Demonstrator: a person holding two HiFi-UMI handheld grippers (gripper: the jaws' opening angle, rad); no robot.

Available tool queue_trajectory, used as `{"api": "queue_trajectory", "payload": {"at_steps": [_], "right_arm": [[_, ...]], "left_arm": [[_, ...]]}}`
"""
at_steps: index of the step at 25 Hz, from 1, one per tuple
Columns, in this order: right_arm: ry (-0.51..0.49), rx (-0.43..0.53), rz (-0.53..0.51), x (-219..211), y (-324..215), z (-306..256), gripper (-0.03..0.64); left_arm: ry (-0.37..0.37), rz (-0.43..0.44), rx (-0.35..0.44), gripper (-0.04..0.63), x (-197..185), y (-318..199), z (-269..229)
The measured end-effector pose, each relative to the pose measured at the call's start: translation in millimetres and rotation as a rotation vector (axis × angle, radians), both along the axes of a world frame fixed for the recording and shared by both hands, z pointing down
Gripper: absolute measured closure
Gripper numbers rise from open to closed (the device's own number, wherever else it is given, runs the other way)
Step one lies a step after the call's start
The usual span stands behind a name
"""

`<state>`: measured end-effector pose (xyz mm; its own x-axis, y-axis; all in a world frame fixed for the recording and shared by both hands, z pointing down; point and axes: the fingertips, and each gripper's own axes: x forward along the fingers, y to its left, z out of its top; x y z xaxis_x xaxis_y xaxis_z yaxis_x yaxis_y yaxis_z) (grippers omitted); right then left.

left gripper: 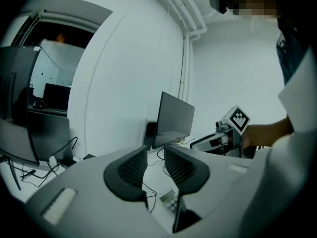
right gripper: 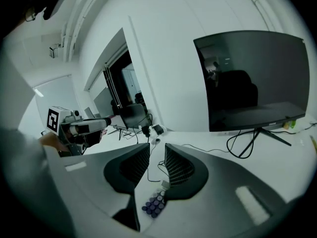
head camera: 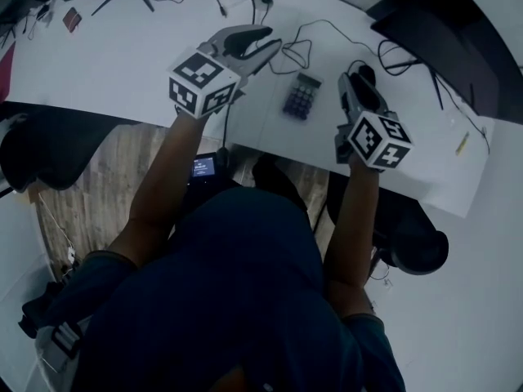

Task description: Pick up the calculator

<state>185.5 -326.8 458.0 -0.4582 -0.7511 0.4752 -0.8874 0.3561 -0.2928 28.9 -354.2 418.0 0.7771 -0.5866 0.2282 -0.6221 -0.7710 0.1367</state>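
The calculator (head camera: 302,96), small and grey with purple keys, lies flat on the white table (head camera: 122,64) between my two grippers. My left gripper (head camera: 263,45) hovers just left of it, jaws a narrow gap apart and empty. To its right is my right gripper (head camera: 357,73), also narrowly open and holding nothing. In the left gripper view the calculator (left gripper: 170,201) shows low between the jaws of the left gripper (left gripper: 155,155). The right gripper view has the calculator (right gripper: 154,204) below and beyond the tips of the right gripper (right gripper: 157,152).
Black cables (head camera: 304,49) loop on the table just behind the calculator. A dark monitor (right gripper: 252,78) stands at the back right. A yellow pen (head camera: 462,143) lies far right. A black chair (head camera: 41,145) sits left of the table's front edge.
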Motion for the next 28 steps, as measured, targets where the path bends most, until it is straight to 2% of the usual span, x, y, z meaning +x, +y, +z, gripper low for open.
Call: {"api": "queue_trajectory", "payload": {"at_steps": [15,21,28], "right_arm": [[-0.142,-0.240,0.031,11,-3,118,0.520],[-0.187,-0.294,0.045,9,-3,151,0.518],[-0.223,-0.364,0.058,9,-3,190,0.517]], "left_arm": [[-0.056,0.012,-0.293,0.489,31,-4,128],[-0.074,0.030,-0.412,0.460,47,2,177],[-0.095,0.040,-0.515,0.453,60,11,221]]}}
